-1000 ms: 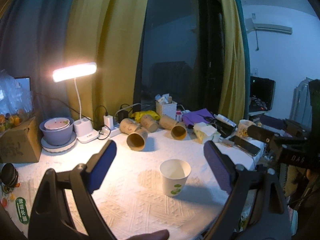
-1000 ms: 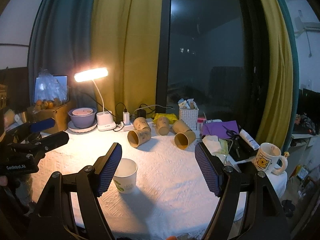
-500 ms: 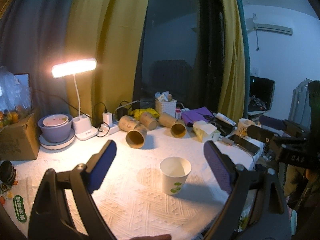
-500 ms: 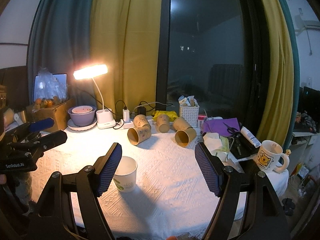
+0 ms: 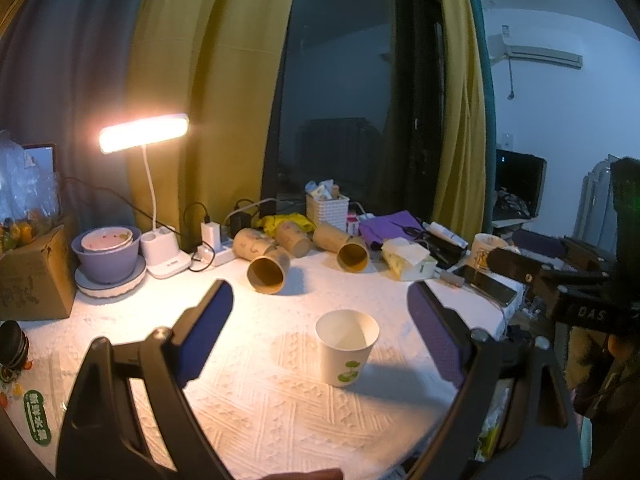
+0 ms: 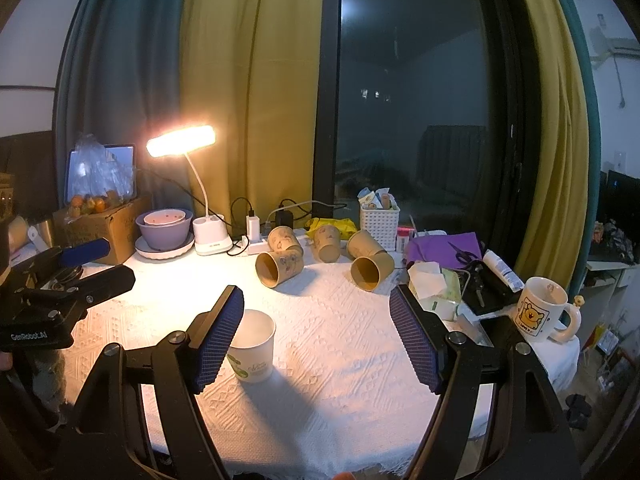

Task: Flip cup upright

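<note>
Little change. Left wrist view: the white paper cup with green print (image 5: 347, 347) sits slightly higher, toward frame centre, than a second ago; lit white desk lamp (image 5: 144, 134) and cardboard box (image 5: 34, 276) at left have dropped lower. Right wrist view: lamp head (image 6: 181, 141) drifted up-right.

A lit desk lamp (image 6: 181, 141) stands at the far left of the white cloth-covered table (image 6: 340, 360), with a purple bowl (image 6: 163, 232) on a plate just left of its base and a cardboard box (image 6: 106, 226) further left. Four brown paper cups (image 6: 280, 266) lie on their sides near the far middle, in front of a white basket (image 6: 379, 220). To the right sit a purple cloth (image 6: 442, 248), a tissue pack (image 6: 434, 286) and a bear-print mug (image 6: 540, 314).
</note>
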A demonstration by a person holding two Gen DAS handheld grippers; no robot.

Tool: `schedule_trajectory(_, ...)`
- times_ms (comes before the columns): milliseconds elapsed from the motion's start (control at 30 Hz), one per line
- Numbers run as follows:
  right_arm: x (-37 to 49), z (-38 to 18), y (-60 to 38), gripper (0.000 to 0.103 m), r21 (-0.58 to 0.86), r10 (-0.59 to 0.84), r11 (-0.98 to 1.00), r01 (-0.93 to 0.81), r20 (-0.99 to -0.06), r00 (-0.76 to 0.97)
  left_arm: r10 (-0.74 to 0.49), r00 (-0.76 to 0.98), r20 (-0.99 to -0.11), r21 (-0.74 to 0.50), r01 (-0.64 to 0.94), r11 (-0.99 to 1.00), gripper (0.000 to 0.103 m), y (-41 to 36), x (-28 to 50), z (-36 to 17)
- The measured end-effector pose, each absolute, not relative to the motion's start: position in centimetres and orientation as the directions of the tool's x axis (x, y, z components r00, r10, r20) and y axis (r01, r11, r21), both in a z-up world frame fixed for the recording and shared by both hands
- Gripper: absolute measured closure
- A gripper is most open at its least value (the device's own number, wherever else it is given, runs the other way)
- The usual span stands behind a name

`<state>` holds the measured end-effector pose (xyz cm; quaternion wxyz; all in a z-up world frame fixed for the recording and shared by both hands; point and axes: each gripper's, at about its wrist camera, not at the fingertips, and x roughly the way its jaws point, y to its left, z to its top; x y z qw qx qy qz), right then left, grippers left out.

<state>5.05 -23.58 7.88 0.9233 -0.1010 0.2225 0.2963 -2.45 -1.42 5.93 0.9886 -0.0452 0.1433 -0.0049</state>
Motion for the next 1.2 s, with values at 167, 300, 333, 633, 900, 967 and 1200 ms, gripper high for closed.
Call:
schedule_trajectory(167,4.79,7.59,-23.47,0.025,-0.055,0.501,0.804,-0.592,-0.473,0.724,-0.028,0.960,-0.280,-0.090,0.003,0.996,0.013,-1.46,-2.45,5.92)
schedule_trajectory(300,4.97,7.66,-23.47,0.025,-0.055,0.501,0.804,-0.592,-0.474,0.724,-0.029,0.960,-0.277,-0.089,0.004,0.996,0.013,-1.43,-2.58,5.89)
schedule_trajectory(333,4.87,7.62,-23.43,0.025,-0.055,0.501,0.804,-0.593,-0.474,0.724,-0.029,0.960,-0.278,-0.090,0.004,0.996,0.013,-1.42,-2.55,5.90)
schedule_trajectory(633,4.84,7.51,-23.39,0.025,-0.055,0.501,0.804,-0.593,-0.475,0.723,-0.030,0.960,-0.278,-0.091,0.004,0.996,0.013,-1.33,-2.57,5.89)
schedule_trajectory(900,4.89,7.50,-23.34,0.025,-0.053,0.502,0.803,-0.593,-0.476,0.722,-0.032,0.960,-0.278,-0.093,0.006,0.996,0.013,-1.30,-2.55,5.91)
schedule_trajectory(967,4.77,7.46,-23.32,0.025,-0.055,0.503,0.802,-0.594,-0.474,0.723,-0.032,0.960,-0.276,-0.096,0.006,0.995,0.013,-1.18,-2.58,5.94)
schedule_trajectory(1200,4.55,7.16,-23.24,0.025,-0.054,0.504,0.801,-0.596,-0.474,0.722,-0.032,0.961,-0.276,-0.095,0.005,0.995,0.013,-1.07,-2.63,6.05)
